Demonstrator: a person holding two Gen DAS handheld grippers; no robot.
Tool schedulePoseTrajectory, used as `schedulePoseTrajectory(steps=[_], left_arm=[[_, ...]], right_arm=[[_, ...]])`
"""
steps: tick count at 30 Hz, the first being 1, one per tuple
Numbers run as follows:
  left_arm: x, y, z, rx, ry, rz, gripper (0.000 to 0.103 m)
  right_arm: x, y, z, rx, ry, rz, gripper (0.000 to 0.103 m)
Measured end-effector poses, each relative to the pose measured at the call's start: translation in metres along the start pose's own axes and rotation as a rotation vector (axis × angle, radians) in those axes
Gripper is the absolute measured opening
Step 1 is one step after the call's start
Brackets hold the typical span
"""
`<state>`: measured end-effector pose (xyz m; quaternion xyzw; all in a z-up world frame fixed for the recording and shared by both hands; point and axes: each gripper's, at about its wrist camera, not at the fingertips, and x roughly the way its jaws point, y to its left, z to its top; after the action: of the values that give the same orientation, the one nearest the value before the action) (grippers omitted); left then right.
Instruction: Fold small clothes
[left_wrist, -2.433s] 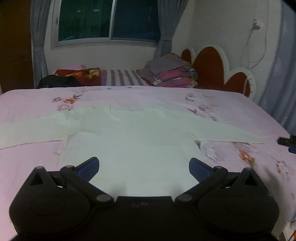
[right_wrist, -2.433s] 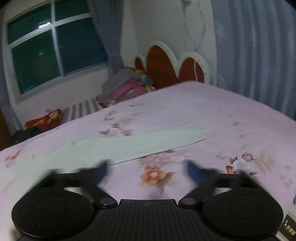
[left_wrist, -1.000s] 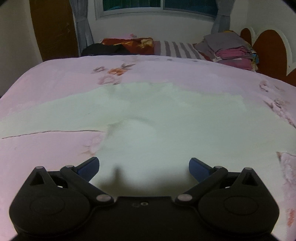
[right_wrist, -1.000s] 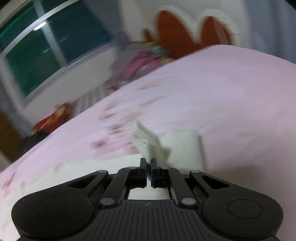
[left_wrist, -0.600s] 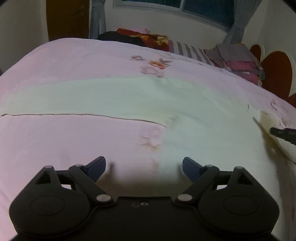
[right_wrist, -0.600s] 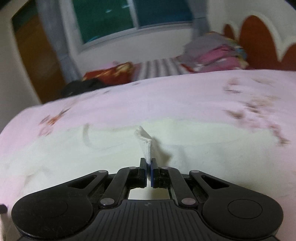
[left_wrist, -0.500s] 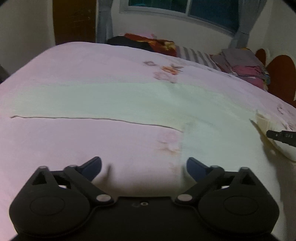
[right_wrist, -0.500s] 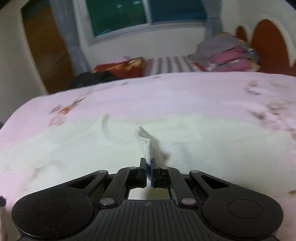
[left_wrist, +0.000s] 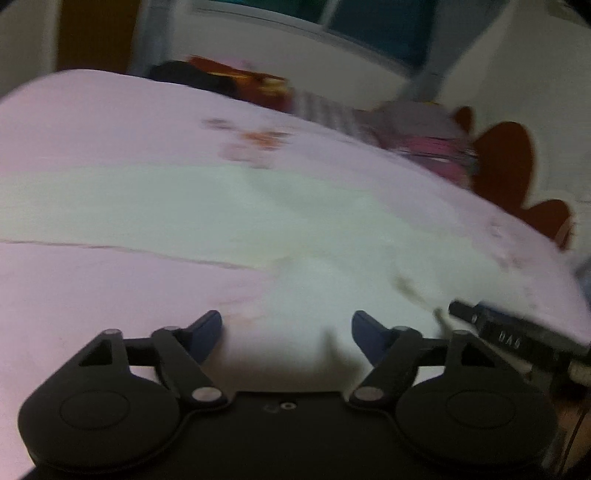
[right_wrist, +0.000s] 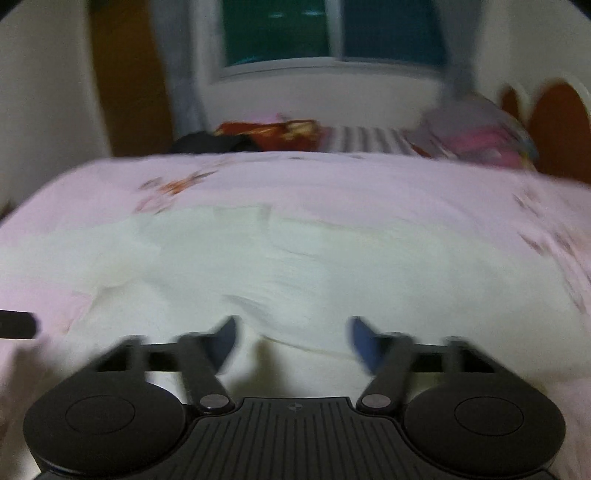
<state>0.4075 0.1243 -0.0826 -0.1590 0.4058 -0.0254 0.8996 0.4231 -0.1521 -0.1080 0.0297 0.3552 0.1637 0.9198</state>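
So the pale cream top (right_wrist: 295, 258) is lying flat on the pink floral bedsheet (right_wrist: 332, 177), more or less in the middle of the bed, with one long sleeve (left_wrist: 110, 206) stretching out toward the bed's left edge in the left wrist view. Its other side is looking bunched and creased near the front, like it's doubled over onto the body, though both pictures are too blurry to be sure of the layers. The right gripper (right_wrist: 291, 339) is hanging just over the near part of the top with its jaws opening, blue pads apart and nothing pinched between them, only cloth lying underneath. The left gripper (left_wrist: 286, 332) is pointing down at the spot where the sleeve is meeting the body, jaws closing but the gap is wide and nothing is caught in it. The right gripper's tip is poking in at the right side of the left view. Along the far edge of the bed a stack of folded clothes (right_wrist: 476, 136), a striped pillow (right_wrist: 365, 138) and some dark and red bundles (right_wrist: 251, 136) are sitting under the window (right_wrist: 332, 29).
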Motion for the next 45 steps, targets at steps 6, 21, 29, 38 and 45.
schedulePoseTrajectory(steps=[6, 21, 29, 38, 45], left_arm=[[0.07, -0.069, 0.012, -0.017, 0.082, -0.178, 0.044], [0.095, -0.075, 0.035, -0.093, 0.01, -0.175, 0.003], [0.069, -0.017, 0.042, -0.129, -0.049, -0.108, 0.003], [0.063, 0.005, 0.035, -0.138, -0.051, -0.081, 0.003], [0.074, 0.01, 0.031, -0.117, -0.004, -0.057, 0.01]], right_arm=[[-0.034, -0.086, -0.015, 0.256, 0.034, -0.102, 0.034], [-0.061, -0.164, -0.034, 0.441, 0.058, -0.113, 0.034], [-0.047, -0.154, -0.028, 0.365, 0.062, -0.13, 0.034], [-0.043, -0.147, -0.027, 0.303, 0.072, -0.155, 0.034], [-0.051, -0.145, -0.025, 0.27, 0.066, -0.144, 0.034]])
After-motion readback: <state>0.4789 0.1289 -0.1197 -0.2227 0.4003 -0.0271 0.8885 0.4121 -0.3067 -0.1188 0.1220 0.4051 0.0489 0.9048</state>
